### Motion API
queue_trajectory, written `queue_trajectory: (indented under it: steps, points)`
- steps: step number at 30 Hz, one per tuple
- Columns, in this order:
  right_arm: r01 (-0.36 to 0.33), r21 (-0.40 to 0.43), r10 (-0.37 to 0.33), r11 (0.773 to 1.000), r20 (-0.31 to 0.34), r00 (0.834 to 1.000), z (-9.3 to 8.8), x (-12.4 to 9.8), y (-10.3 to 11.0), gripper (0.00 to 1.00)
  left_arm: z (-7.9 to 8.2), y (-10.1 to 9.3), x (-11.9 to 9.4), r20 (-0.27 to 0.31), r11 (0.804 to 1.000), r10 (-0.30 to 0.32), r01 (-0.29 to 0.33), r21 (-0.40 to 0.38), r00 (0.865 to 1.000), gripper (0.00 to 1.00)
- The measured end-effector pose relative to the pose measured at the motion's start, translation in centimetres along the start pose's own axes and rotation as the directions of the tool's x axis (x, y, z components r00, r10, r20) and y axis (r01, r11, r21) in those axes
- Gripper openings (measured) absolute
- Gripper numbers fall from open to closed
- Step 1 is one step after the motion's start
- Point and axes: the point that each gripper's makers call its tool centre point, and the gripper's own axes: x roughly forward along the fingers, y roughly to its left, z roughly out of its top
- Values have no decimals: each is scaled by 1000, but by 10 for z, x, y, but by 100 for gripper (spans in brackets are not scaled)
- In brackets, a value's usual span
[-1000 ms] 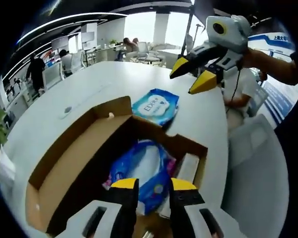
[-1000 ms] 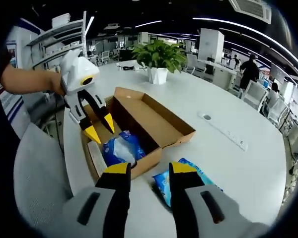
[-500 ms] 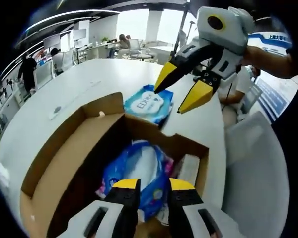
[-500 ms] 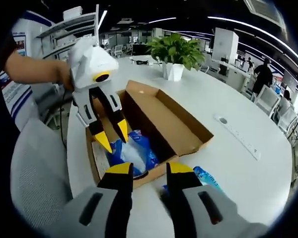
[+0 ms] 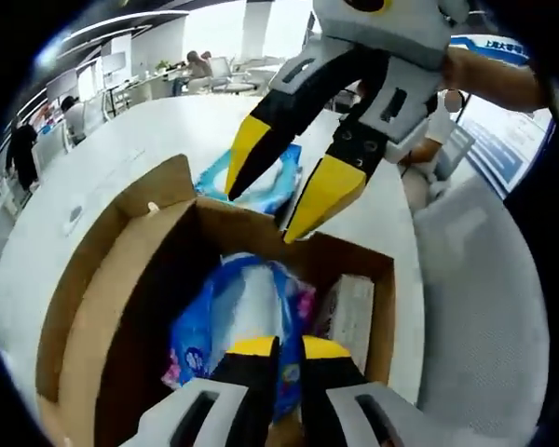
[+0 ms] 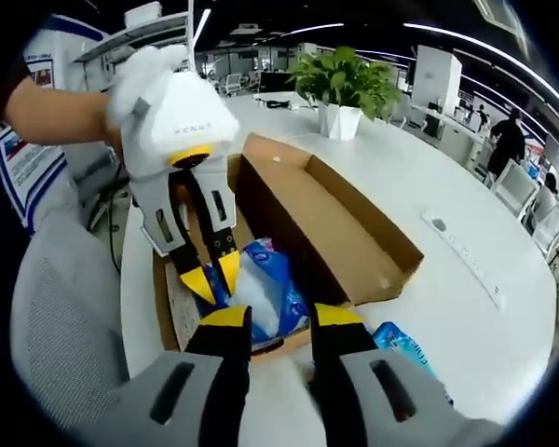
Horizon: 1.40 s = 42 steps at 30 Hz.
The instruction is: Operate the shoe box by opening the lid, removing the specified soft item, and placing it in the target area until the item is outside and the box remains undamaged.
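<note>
Left gripper view looks down into the brown cardboard shoe box (image 5: 121, 307), whose hinged lid (image 5: 93, 242) is folded back flat on the round white table (image 5: 121, 140). Inside the box lies a soft blue-and-white plastic pack (image 5: 233, 321) with a pink edge, and beside it, against the box wall, a pale paper-wrapped bundle (image 5: 347, 312); what it holds cannot be told. Just beyond the far wall of the box, a second blue soft pack (image 5: 265, 182) with a white label rests on the table, outside the box; its lettering is hidden behind the other tool. The left gripper (image 5: 278, 349) points down over the pack in the box with its yellow-tipped jaws almost together, only a thin gap between them, and nothing is seen pinched in it. The right gripper (image 5: 284, 186) enters from above, held by a bare forearm, its jaws spread wide over the far end of the box and gripping nothing. In the right gripper view the same open shoe box (image 6: 354, 233) shows the blue pack (image 6: 265, 289) inside, with the left gripper (image 6: 211, 277), gripped by a white-gloved hand (image 6: 144, 74), reaching down at it. The right gripper (image 6: 275, 321) hangs at the near wall, parted. The outside pack (image 6: 405, 345) lies beside the box. A green potted plant (image 6: 345, 88) stands farther off on the table.
</note>
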Motion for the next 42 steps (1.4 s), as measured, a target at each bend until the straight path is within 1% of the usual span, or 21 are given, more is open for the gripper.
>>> queue_trajectory:
  steps: [1,2,3,5,9,12,14,15,16,18,20,24,26,27,31,36,42]
  points:
    - [-3,-3,3,1000,-6,1000,-1,4,0,22,-1,-1,0,-2,1000,-10,10,-22,1000,4]
    - [-9,-6,9,1000,-7,1000,0,7,1,22,-1,1,-1,2,1000,-5,5,-24,1000,1]
    - [-16,-8,16,1000,-9,1000,1,8,3,22,-1,3,-2,12,999,3,-2,-38,1000,1]
    - [-24,-18,23,1000,-14,1000,3,12,6,22,-1,5,-5,31,998,-2,4,-68,1000,0]
    - [-43,-45,42,998,-26,999,7,26,8,22,-3,7,-6,43,996,1,2,-87,999,0]
    - [-55,-81,51,995,-54,997,6,37,11,22,-4,8,-6,44,996,1,3,-88,999,0]
    - [-68,-108,58,992,-90,994,2,41,13,22,-5,8,-6,49,996,-1,6,-92,999,0]
    - [-64,-117,52,991,-102,993,0,44,11,22,-4,8,-6,52,996,0,5,-92,999,0]
    - [-62,-136,46,989,-120,992,-2,50,9,21,-5,8,-6,52,996,-1,6,-92,999,0]
    - [-65,-149,46,987,-129,991,-2,56,10,18,-4,7,-7,55,996,-2,7,-90,998,0]
    - [-62,-153,40,986,-146,989,-4,60,8,15,-5,8,-7,58,995,-4,9,-96,998,0]
    - [-48,-165,21,985,-159,987,-5,66,4,8,-7,11,-7,69,994,0,8,-110,998,0]
    - [-37,-175,9,984,-159,987,-6,67,1,2,-7,11,-7,74,993,2,7,-114,997,0]
    - [-37,-176,9,984,-159,987,-5,66,1,1,-6,11,-7,77,993,4,5,-117,997,0]
    - [-41,-163,16,986,-152,988,-4,66,1,0,-6,13,-9,86,991,8,3,-132,996,0]
    - [-39,-177,13,983,-143,990,0,64,2,0,-6,13,-11,93,990,15,-2,-140,996,0]
    - [-39,-191,16,981,-121,993,8,60,6,0,-2,10,-20,106,988,21,-5,-152,994,0]
